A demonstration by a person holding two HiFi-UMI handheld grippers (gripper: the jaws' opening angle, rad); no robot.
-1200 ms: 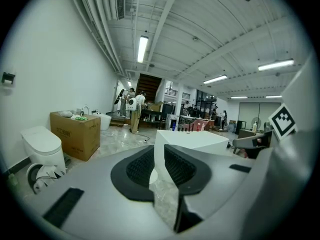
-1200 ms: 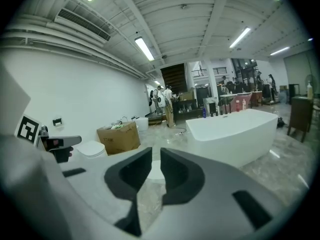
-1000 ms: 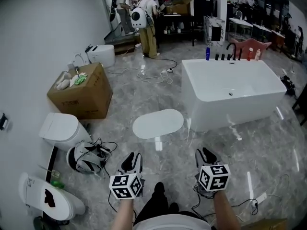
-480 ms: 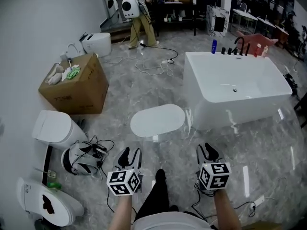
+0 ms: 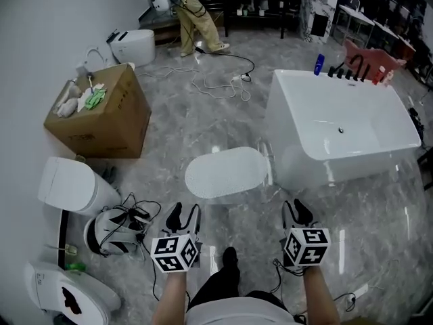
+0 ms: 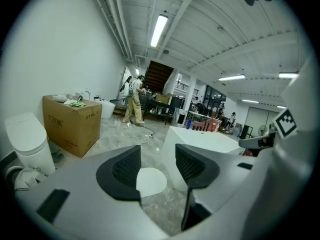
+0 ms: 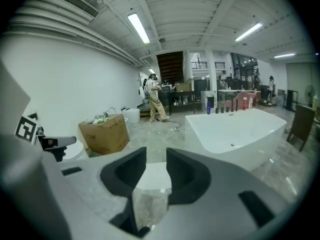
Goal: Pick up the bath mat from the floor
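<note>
Bath mat (image 5: 226,173): one, white, oval, finely textured. Lay flat on grey marbled floor (image 5: 196,124), right end just beside white bathtub (image 5: 338,168).

Three cameras, one stretch of floor.
Head view: high up, aimed steeply down, bath mat (image 5: 226,173) mid-frame and some way off. Left and right gripper views: low, side by side, facing forward and slightly down between their own jaws. All three share the mat at centre, white bathtub (image 5: 345,124) at right, cardboard box (image 5: 101,117) at left.
</note>
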